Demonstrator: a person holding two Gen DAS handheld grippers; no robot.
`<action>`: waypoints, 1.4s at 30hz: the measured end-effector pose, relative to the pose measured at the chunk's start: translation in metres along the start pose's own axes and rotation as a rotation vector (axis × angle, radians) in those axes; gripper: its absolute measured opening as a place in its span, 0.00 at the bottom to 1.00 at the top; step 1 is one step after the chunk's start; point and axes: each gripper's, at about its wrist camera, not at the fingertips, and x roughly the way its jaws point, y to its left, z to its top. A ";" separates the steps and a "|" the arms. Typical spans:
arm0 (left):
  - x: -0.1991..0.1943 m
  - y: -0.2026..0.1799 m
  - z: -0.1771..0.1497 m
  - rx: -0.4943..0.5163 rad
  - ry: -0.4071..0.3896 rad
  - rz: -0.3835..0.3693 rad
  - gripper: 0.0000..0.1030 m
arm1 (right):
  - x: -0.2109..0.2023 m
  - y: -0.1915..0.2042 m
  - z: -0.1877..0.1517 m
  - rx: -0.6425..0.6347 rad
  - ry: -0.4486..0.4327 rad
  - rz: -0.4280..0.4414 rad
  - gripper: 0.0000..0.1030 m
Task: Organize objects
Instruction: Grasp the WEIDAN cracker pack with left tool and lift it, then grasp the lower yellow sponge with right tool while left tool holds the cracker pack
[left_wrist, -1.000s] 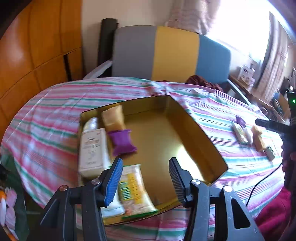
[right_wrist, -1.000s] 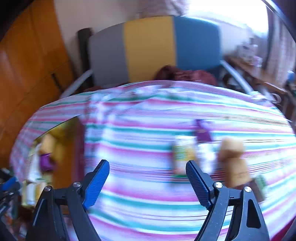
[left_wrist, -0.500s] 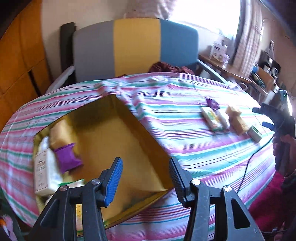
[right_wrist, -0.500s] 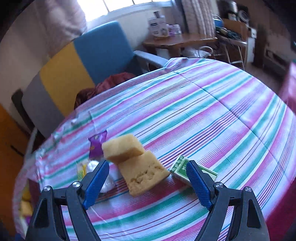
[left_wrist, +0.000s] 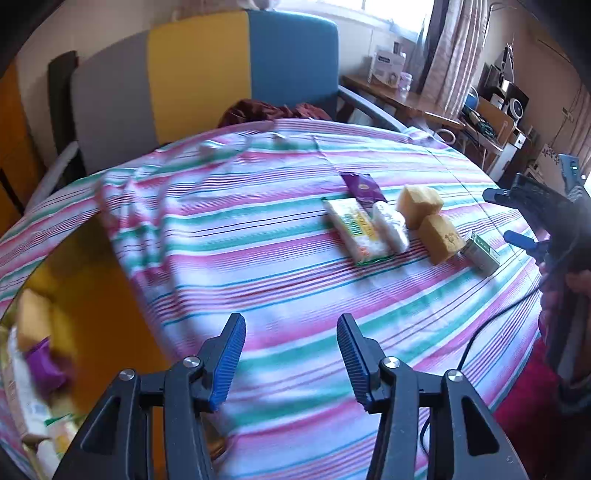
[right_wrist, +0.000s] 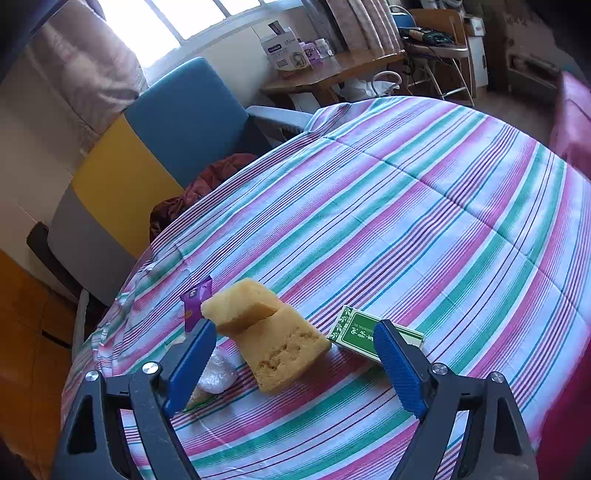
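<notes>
Two yellow sponge blocks sit touching near the right side of the striped tablecloth. The lower sponge lies flat, its long axis running from the near left toward the far right in the right wrist view; the upper sponge leans on its far end, tilted. Both lie between the spread fingers of the right gripper, whose jaws stand wide and touch neither block.

Just right of the sponges lies a flat green box, its long side slanting away to the right; the right fingertip partly covers it. To the left are a clear wrapped bundle, a green-and-white snack packet lying lengthwise away from the left camera, and a purple sachet at its far end. These items form one close row.

Beyond the row, the cloth lies bare toward the far and right edges of the table. The cloth also lies bare under the left gripper, which hovers with jaws half apart and nothing between them.

At the left edge of the left wrist view stands an open gold tin. It holds a purple packet, a white box and other packets, all blurred.
</notes>
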 end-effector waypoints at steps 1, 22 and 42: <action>0.006 -0.004 0.004 0.004 0.005 -0.004 0.51 | 0.000 -0.001 0.001 0.007 0.002 0.006 0.85; 0.144 -0.064 0.100 0.012 0.135 -0.062 0.51 | 0.011 -0.005 0.001 0.066 0.075 0.091 0.87; 0.094 -0.052 -0.002 0.092 0.032 -0.036 0.44 | -0.002 -0.044 0.014 0.226 -0.002 0.057 0.87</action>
